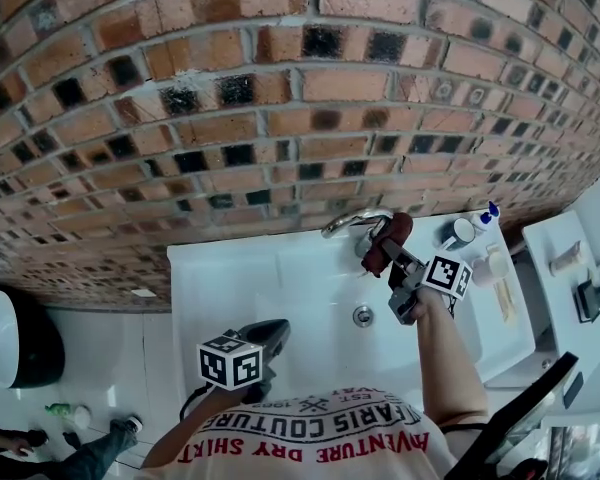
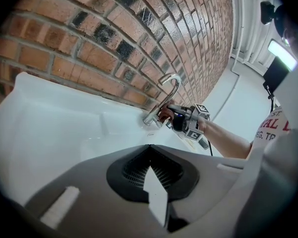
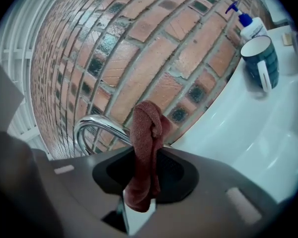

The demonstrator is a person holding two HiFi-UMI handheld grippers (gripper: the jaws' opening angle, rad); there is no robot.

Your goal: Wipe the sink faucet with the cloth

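Observation:
A chrome curved faucet (image 1: 352,221) rises at the back of the white sink (image 1: 280,298), against the brick wall. My right gripper (image 1: 384,248) is shut on a dark red cloth (image 1: 392,238), which it holds against the faucet's base side. In the right gripper view the cloth (image 3: 146,152) hangs bunched between the jaws, with the faucet's arch (image 3: 97,129) just behind it. My left gripper (image 1: 270,336) stays low at the sink's near edge, jaws shut and holding nothing. From the left gripper view the faucet (image 2: 168,94) and right gripper (image 2: 181,119) show far ahead.
A dark mug (image 1: 457,233) and a pump bottle (image 1: 485,215) stand on the sink's right rim; the mug (image 3: 261,61) is close to my right gripper. The drain (image 1: 362,315) sits mid-basin. A white shelf (image 1: 570,278) with small items is at right.

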